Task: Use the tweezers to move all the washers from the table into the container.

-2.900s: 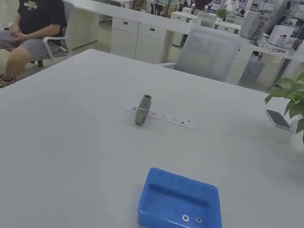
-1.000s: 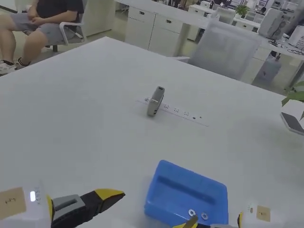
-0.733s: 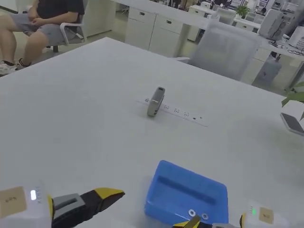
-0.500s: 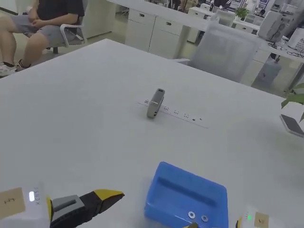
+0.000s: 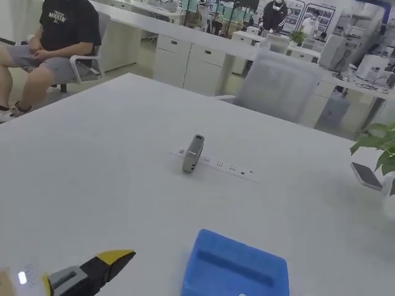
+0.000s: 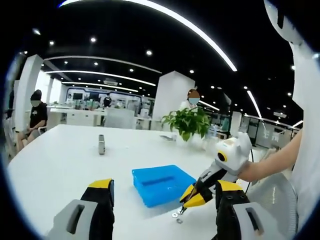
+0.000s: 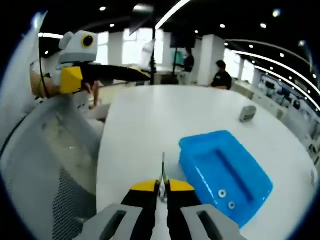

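The blue container point(image 5: 237, 268) lies near the table's front edge; in the right gripper view it point(image 7: 225, 172) holds two washers point(image 7: 222, 193). My right gripper point(image 7: 161, 187) is shut on thin tweezers point(image 7: 163, 170) that point at the table just left of the container. In the left gripper view the right gripper point(image 6: 220, 165) reaches in from the right, and the tweezer tips hang just above two small washers point(image 6: 176, 216) on the table beside the container point(image 6: 160, 184). My left gripper point(image 6: 162, 202) stands wide open with nothing in it, left of the container point(image 5: 117, 257).
A grey device point(image 5: 192, 153) stands on a flush socket strip point(image 5: 222, 165) mid-table. A phone point(image 5: 365, 176) and a potted plant point(image 5: 379, 145) sit at the right edge. A person point(image 5: 58, 37) sits far left, and an office chair point(image 5: 274, 80) stands behind the table.
The head camera has tipped up, so the container and the left gripper sit lower in the picture. The right gripper's tip has dropped out past the bottom edge.
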A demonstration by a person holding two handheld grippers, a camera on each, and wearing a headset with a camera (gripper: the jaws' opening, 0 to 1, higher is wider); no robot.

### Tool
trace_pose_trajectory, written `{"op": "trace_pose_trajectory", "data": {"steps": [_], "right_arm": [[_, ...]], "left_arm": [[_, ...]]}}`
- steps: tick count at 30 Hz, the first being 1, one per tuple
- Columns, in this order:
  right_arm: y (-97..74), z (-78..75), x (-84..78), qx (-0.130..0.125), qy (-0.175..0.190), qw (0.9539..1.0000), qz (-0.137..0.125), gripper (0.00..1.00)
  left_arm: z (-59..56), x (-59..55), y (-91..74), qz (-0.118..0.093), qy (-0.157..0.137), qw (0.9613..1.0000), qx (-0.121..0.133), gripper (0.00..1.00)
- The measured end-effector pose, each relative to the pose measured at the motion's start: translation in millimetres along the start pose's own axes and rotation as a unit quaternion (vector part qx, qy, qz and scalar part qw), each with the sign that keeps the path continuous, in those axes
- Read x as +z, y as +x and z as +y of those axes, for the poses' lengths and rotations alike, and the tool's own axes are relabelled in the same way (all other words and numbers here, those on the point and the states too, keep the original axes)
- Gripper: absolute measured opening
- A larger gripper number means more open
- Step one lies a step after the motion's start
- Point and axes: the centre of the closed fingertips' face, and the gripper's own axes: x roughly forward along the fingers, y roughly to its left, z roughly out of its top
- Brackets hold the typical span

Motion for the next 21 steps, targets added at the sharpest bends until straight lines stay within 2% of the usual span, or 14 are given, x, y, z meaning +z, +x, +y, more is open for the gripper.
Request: {"op": "trace_pose_trajectory", "data": {"steps": [2,4,6,8,10,13,15,17,19,21], "right_arm": [[-6.3,-4.4,10.8,-0.004,-0.006,0.9998,-0.020,0.03],[-11.1,-5.9,15.3,-0.004,0.002,0.9998,-0.020,0.03],[-20.0,-10.5,26.9,-0.007,0.006,0.9995,-0.029,0.03],[-25.5,-13.5,33.8,-0.008,0.014,0.9993,-0.035,0.03],[-31.9,-18.7,42.8,-0.012,0.018,0.9988,-0.043,0.03],[-40.2,-27.0,57.9,-0.021,0.035,0.9973,-0.061,0.03],[-42.1,-34.4,62.6,-0.024,0.053,0.9960,-0.069,0.03],[-41.4,-42.6,62.2,-0.029,0.070,0.9947,-0.069,0.03],[-39.7,-54.6,58.8,-0.042,0.092,0.9929,-0.063,0.03],[-38.1,-65.3,59.2,-0.051,0.127,0.9879,-0.073,0.03]], "left_arm": [[10.7,3.0,-2.8,-0.016,-0.017,0.9994,0.025,0.94],[20.9,9.1,-6.1,-0.039,-0.028,0.9978,0.046,0.97],[25.5,14.3,-8.6,-0.060,-0.040,0.9960,0.052,0.99],[27.1,16.4,-9.7,-0.069,-0.040,0.9954,0.053,0.99],[26.8,15.5,-8.7,-0.067,-0.033,0.9957,0.055,0.99],[23.2,7.9,-5.7,-0.042,-0.003,0.9975,0.057,0.99],[23.5,7.2,-5.5,-0.037,0.015,0.9972,0.063,0.99],[30.9,5.3,-7.0,-0.029,0.025,0.9956,0.086,0.99],[35.2,2.2,-8.0,-0.021,0.027,0.9947,0.097,0.99],[37.8,1.5,-8.8,-0.019,0.028,0.9941,0.103,0.99]]}}
